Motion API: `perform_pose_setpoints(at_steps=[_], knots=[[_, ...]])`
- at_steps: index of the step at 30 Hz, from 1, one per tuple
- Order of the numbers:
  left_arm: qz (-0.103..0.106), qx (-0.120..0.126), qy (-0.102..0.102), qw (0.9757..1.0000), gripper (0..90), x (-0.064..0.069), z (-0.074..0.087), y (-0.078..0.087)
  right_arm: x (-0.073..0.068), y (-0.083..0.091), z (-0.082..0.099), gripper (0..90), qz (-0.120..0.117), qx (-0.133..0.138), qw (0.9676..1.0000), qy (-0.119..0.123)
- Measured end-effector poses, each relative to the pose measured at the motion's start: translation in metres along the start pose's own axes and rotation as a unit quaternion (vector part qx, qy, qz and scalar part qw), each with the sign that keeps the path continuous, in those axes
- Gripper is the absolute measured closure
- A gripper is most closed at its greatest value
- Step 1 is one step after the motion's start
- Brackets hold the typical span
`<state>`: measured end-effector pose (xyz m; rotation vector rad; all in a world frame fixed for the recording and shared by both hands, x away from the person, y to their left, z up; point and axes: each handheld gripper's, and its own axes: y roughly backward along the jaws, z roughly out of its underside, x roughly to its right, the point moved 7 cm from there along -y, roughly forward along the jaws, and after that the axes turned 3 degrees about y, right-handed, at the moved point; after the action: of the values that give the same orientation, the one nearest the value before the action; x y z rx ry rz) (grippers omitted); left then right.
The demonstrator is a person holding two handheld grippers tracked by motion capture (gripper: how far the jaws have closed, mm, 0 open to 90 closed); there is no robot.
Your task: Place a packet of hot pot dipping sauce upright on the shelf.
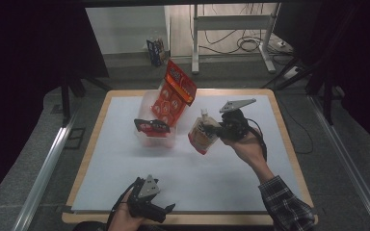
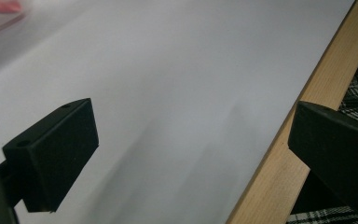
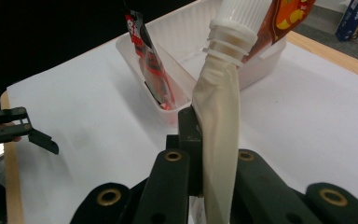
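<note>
My right gripper [image 1: 218, 130] is shut on a cream spouted pouch [image 1: 201, 136] with a white screw cap [image 1: 204, 113] and holds it above the white sheet, just right of a clear plastic bin [image 1: 144, 138]. In the right gripper view the pouch [image 3: 219, 140] stands on edge, pinched between the jaws of the right gripper [image 3: 209, 131], cap [image 3: 237, 18] uppermost. A tall red-orange snack bag [image 1: 176, 91] leans in the bin, with a black-and-red packet [image 1: 151, 126] at its front. My left gripper [image 1: 161, 210] rests low at the table's near edge, open and with nothing in it [image 2: 191, 154].
The white sheet [image 1: 183, 168] covers most of the wooden table [image 1: 289, 144]; its wooden rim [image 2: 307, 107] runs under the left jaws. Beyond the far edge are a small box [image 1: 157, 50] on the floor and white desk legs with cables [image 1: 270, 45].
</note>
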<state>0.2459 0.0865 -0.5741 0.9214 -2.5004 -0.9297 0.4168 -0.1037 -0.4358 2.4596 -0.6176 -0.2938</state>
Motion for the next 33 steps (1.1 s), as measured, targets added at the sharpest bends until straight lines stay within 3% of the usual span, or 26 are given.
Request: perform_pose_setpoints(at_steps=[19,33], knots=[[-0.004,-0.003,0.000,1.0000,1.4,-0.002,0.002,0.000,0.014,-0.043,-0.031,87.7,-0.041,-0.022,0.9983,0.034],[-0.005,-0.007,-0.003,1.0000,1.3,-0.002,0.002,0.000,0.011,-0.068,-0.052,87.7,-0.068,-0.058,0.9931,0.077]])
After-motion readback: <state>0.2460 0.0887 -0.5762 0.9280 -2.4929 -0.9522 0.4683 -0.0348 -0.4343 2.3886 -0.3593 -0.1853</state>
